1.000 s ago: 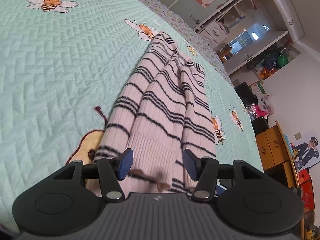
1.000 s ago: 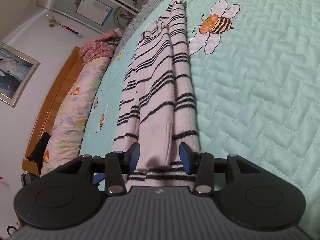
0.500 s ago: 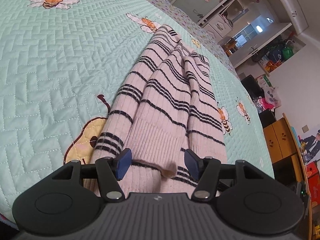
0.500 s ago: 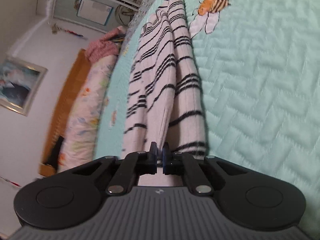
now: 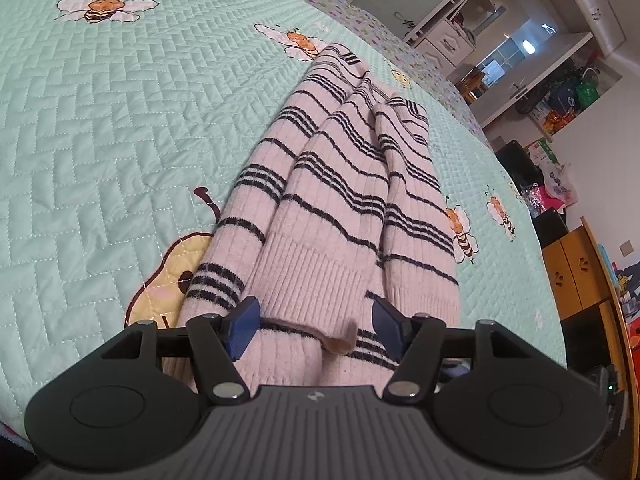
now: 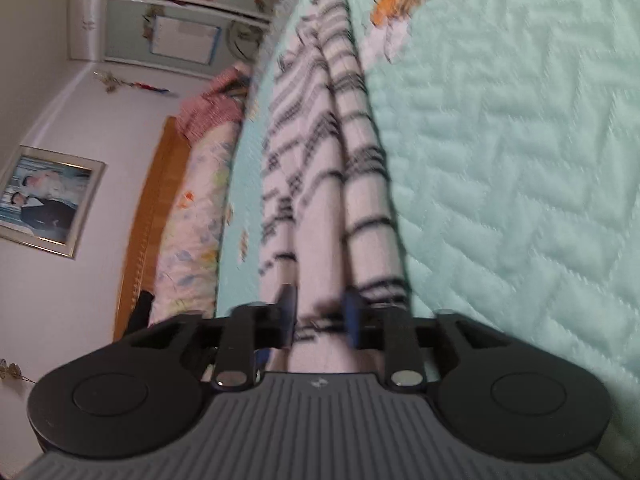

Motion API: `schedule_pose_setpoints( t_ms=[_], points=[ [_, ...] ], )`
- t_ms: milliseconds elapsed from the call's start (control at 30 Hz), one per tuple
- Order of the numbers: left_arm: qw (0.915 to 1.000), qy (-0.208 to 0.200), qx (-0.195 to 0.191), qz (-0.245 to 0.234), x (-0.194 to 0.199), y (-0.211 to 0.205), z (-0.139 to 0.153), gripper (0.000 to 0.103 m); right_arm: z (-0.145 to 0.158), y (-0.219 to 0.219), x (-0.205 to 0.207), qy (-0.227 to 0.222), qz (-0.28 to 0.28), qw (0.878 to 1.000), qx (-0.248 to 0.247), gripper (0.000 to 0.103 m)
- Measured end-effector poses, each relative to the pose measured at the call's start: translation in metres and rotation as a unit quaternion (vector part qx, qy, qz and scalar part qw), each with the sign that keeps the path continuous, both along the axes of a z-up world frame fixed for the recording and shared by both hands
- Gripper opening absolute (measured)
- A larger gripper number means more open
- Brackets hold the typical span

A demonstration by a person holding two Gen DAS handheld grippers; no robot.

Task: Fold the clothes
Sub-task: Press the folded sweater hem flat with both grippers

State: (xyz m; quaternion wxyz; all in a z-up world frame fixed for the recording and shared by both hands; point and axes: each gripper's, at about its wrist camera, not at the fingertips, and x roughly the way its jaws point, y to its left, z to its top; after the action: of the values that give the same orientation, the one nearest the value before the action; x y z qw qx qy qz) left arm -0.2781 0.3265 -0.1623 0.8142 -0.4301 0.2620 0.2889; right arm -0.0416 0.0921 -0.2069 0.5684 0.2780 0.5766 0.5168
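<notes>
A pink sweater with black stripes (image 5: 340, 184) lies folded into a long narrow strip on a mint quilted bedspread (image 5: 120, 120). My left gripper (image 5: 314, 330) hovers over the near ribbed end. Its jaws are opening, with the knit between them but the blue pads (image 5: 242, 328) off it. In the blurred right wrist view the sweater (image 6: 320, 200) runs away from me on the bedspread (image 6: 500, 160). My right gripper (image 6: 320, 316) is at its other end. Its jaws are opening too, and a raised fold stands between them without being pinched.
The bedspread has bee prints (image 5: 104, 8) and a pear print (image 5: 168, 280). A wooden cabinet (image 5: 576, 276) and cluttered shelves (image 5: 520, 60) stand beyond the bed's edge. A wooden headboard (image 6: 148, 220), a floral pillow roll (image 6: 192, 208) and a pink cloth (image 6: 208, 112) line the other side.
The right gripper shut on a fold of the sweater half a second ago and has since opened, rolling as it went. The left jaws have widened a little.
</notes>
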Motion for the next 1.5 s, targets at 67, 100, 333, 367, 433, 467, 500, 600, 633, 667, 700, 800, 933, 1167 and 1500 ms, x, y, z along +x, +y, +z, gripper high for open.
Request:
schedule_pose_setpoints(
  t_ms=[67,100,333,367,433,467,500,600,633,667,700,800,933,1167,1500],
  points=[
    [1.0000,0.003,0.002,0.001,0.001,-0.001,0.000,0.065,0.004,0.007,0.002,-0.007,0.000,1.000,-0.005,0.039],
    [1.0000,0.005,0.003,0.000,0.001,-0.002,0.000,0.065,0.004,0.011,0.002,-0.011,0.002,1.000,-0.008,0.040],
    [0.9998,0.017,0.012,-0.005,0.007,-0.004,0.001,0.069,0.000,0.028,0.000,-0.023,0.014,0.999,-0.018,0.031],
    [0.9997,0.018,0.014,-0.005,0.007,-0.005,0.000,0.070,-0.001,0.028,-0.001,-0.029,0.018,0.999,-0.019,0.025],
    [0.9997,0.019,0.016,-0.005,0.008,-0.006,0.000,0.070,-0.003,0.027,0.000,-0.035,0.018,0.999,-0.022,0.005],
    [0.9996,0.020,0.018,-0.005,0.008,-0.007,0.000,0.071,-0.003,0.026,0.000,-0.037,0.019,0.999,-0.022,0.005],
    [0.9996,0.021,0.019,-0.005,0.009,-0.007,-0.001,0.071,-0.005,0.023,0.001,-0.026,0.016,0.999,-0.012,0.005],
    [0.9998,0.017,0.012,0.000,0.007,-0.006,-0.001,0.071,-0.008,0.014,0.004,0.010,0.007,1.000,0.018,0.005],
    [0.9999,0.015,0.006,0.004,0.006,-0.005,-0.001,0.071,-0.009,0.011,0.005,0.022,0.004,0.999,0.027,0.005],
    [0.9999,0.012,0.001,0.007,0.005,-0.003,0.000,0.071,-0.010,0.008,0.006,0.033,0.001,0.999,0.037,0.005],
    [0.9999,0.011,-0.002,0.008,0.004,-0.002,-0.001,0.071,-0.013,0.006,0.006,0.039,0.000,0.999,0.034,0.005],
    [0.9999,0.014,-0.002,0.010,0.005,-0.002,-0.001,0.071,-0.022,0.003,0.007,0.041,0.003,0.999,0.016,0.005],
    [0.9996,0.026,0.013,0.003,0.010,-0.005,0.001,0.072,-0.021,0.008,0.004,0.009,0.017,1.000,0.001,0.005],
    [0.9991,0.034,0.024,-0.004,0.015,-0.006,0.000,0.078,0.001,0.018,-0.006,-0.109,0.064,0.992,-0.031,0.004],
    [1.0000,0.007,0.000,-0.006,0.005,-0.003,0.003,0.078,0.031,-0.013,-0.011,-0.119,0.038,0.991,-0.044,0.026]
  ],
)
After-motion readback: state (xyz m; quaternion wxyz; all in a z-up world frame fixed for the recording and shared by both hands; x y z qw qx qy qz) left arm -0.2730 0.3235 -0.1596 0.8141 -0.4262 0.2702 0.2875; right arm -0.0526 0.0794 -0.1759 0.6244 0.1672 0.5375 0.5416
